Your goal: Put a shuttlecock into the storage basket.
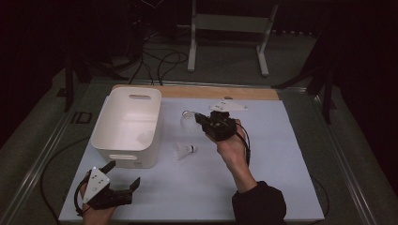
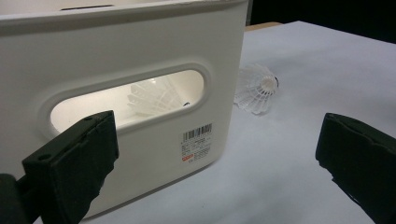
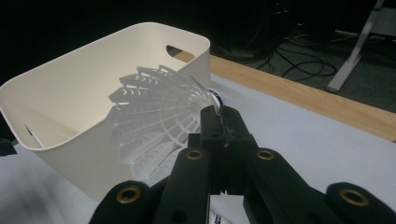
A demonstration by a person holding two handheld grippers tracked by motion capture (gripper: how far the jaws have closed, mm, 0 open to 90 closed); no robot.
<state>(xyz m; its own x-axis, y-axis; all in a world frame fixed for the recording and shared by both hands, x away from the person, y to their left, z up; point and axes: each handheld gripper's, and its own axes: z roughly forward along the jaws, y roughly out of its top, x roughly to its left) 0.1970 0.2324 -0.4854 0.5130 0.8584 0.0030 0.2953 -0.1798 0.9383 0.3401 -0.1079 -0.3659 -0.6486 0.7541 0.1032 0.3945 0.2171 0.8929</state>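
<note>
Nearest the high camera, the left gripper (image 1: 123, 174) rested at the table's (image 1: 281, 187) front edge, its jaws standing wide apart with nothing between them, just short of the white bin's (image 1: 126, 124) near wall. That bin, the largest thing on the pale table, stood at the left with its handle slot facing the left gripper; through the slot, in the left gripper view, one shuttlecock in the bin (image 2: 154, 96) could be seen lying on its floor. Farther right, the right gripper (image 1: 201, 119) was raised over the middle of the table, jaws pressed together on the held shuttlecock (image 3: 156, 133) at its cork end, the feather skirt fanning out toward the bin, which in the right gripper view stood just beyond it. A loose shuttlecock (image 1: 184, 150) lay on its side on the table between the bin and the right hand (image 1: 230, 150), near the bin's right wall and untouched. By the look of it, the job of gathering shuttlecocks into the bin stood roughly a third done: one in, one gripped and not yet over the rim, one left to pick up. What remained was to carry the gripped one across the rim, let go, then fetch the last.
</note>
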